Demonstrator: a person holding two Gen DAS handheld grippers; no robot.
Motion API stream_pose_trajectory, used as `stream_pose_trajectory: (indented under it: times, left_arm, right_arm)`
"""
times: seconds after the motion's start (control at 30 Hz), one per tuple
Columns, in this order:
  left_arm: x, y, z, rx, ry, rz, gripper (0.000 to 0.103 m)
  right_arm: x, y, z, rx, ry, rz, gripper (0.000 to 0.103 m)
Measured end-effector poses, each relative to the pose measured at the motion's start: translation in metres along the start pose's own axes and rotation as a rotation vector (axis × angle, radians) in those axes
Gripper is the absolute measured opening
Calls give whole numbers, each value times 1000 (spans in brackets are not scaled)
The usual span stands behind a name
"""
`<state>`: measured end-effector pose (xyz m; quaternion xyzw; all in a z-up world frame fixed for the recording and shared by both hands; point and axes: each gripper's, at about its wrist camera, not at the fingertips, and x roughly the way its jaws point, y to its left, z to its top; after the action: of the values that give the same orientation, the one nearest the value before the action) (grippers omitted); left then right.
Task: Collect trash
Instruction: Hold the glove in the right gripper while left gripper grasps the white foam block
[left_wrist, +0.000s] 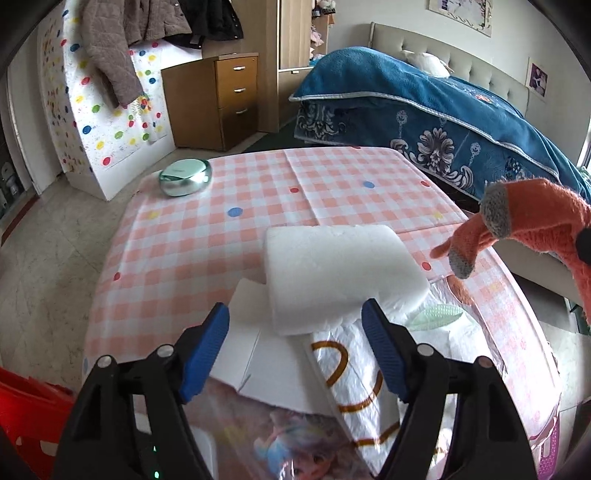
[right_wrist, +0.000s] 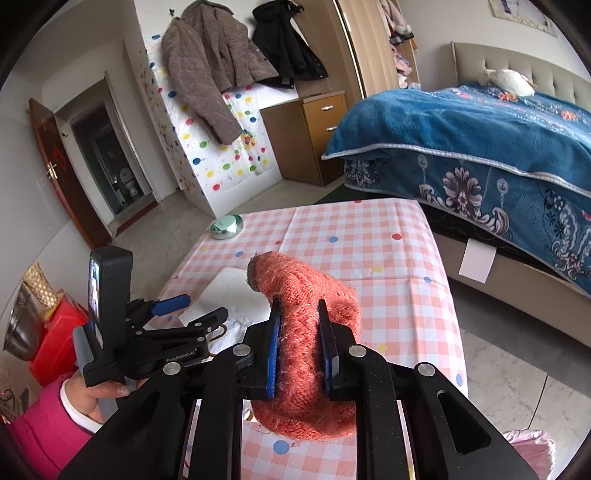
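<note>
Orange knit glove (right_wrist: 306, 354) sits clamped between the blue pads of the right gripper (right_wrist: 298, 334), its grey-tipped fingers hanging above the table. Left gripper (left_wrist: 295, 325) has its jaws apart, nothing pressed between them, poised over a white foam block (left_wrist: 332, 273) that rests on white paper and a printed plastic bag (left_wrist: 354, 369). Pink checked tablecloth (left_wrist: 221, 240) underneath. Farther off, a green round case (left_wrist: 185, 176) near the table's far left corner; blue-blanketed bed (right_wrist: 480, 140) beyond.

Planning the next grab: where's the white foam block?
Left wrist view, centre: the foam block lies on the checked tablecloth, atop white paper.
</note>
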<state>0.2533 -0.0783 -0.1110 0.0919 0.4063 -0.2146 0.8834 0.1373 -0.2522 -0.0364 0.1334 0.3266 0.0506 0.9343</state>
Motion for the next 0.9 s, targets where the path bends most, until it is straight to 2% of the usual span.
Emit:
stream_pose_trajectory:
  times: [0.03,0.07,0.1,0.13,0.33,0.53,0.7,0.9]
  left_arm:
    - [1,-1,0,8,4,-9,54]
    - [2,-2,0,15,8,-18,47]
    - [1,-3,0,21,6,-24,33]
    - [-1,-5,-1,28,2,-27,14]
    - [-27,-8,-6,3,-57,-38,11]
    - [-80,-16,-17,-29,-142,-55,11]
    - [-119,-30,-36,-51,-193,-25,11]
    - [-140,-35,-65,-77,-182,16,11]
  right_arm:
    - [1,-1,0,4,2,2,18]
    - [2,-3,0,7,4,2,18]
    - [2,-4,-1,11,5,1,18]
    - [1,-4,-1,13,6,0,18]
    - [-10,-4,-5,26,-22,-6,18]
    - [-37,-3,-13,38,-81,-14,18]
    - [-57,-1,-24,48,-98,-17,18]
    - [-75,0,-46,47,-77,-2,18]
